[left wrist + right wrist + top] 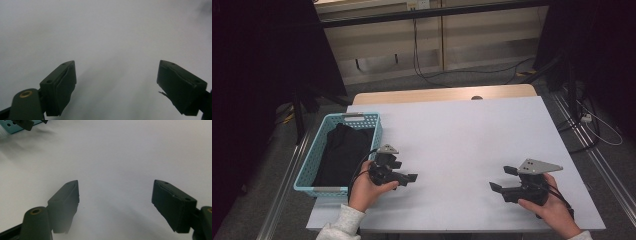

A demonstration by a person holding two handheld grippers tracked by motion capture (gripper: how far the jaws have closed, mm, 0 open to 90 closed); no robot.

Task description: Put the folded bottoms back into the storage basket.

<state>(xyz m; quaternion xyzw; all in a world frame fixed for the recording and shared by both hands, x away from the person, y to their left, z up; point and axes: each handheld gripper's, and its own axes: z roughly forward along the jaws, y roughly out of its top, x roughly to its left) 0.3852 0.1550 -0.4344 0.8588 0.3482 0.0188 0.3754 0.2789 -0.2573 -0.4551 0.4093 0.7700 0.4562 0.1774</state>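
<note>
The black garment (343, 152) lies folded inside the turquoise plastic basket (307, 165), which sits at the left edge of the white table (472, 145). It fills most of the basket's floor and touches neither tool.

Just to the right of the basket, the left gripper (408, 179) rests low over the table in the person's left hand (364, 190), pointing toward the table's middle. In the left gripper view its jaws stand spread wide with nothing but bare white surface between them.

Well apart, near the table's right front corner, the right gripper (503, 179) is held in the right hand (554, 207), pointing left toward the other tool. Its jaws are also spread, with nothing between them; a corner of the basket (15, 130) appears far off in its own view.
</note>
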